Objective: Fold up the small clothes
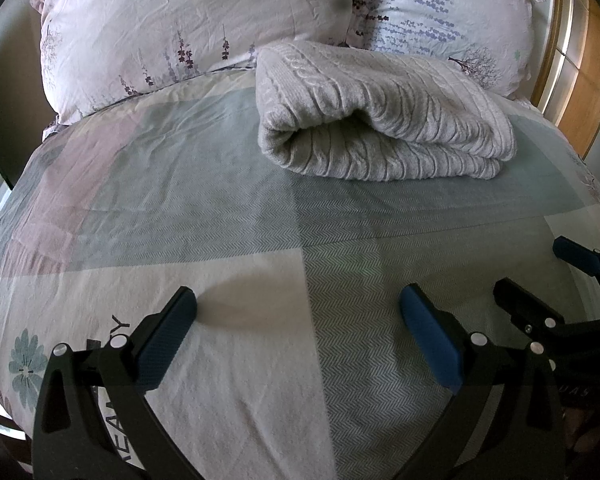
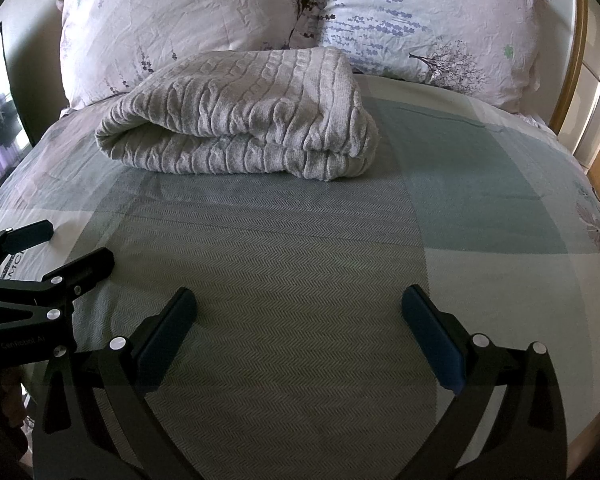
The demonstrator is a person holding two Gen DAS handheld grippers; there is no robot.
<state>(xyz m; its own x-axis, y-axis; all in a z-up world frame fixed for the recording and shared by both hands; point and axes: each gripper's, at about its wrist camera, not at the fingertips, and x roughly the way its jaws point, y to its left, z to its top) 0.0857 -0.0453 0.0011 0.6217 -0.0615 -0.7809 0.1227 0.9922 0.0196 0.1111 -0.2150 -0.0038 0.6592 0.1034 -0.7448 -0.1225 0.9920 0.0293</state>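
Your left claw [image 1: 298, 304] sits at near left over the bed [image 1: 236, 344], jaws spread wide with nothing between them, the blue pads [image 1: 430, 340] hovering above the white and herringbone patches of the cover. Its black frame also shows at the left edge of the right wrist view. At far left a pink floral pillow [image 1: 172, 28] leans at the head of the bed. The folded grey cable-knit sweater [image 2: 244, 120] lies toward the far end of the bed, roughly central, just in front of the two pillows and well apart from both claws; it is doubled over, the rounded fold facing near-left and the open edges stacked at its right. Behind it on the right is a pale blue lavender-print pillow [image 2: 432, 28]. Your right claw [image 2: 299, 304] is at near right, jaws likewise apart and holding nothing, over the grey herringbone panel. A wooden headboard frame [image 2: 580, 40] edges the far right.
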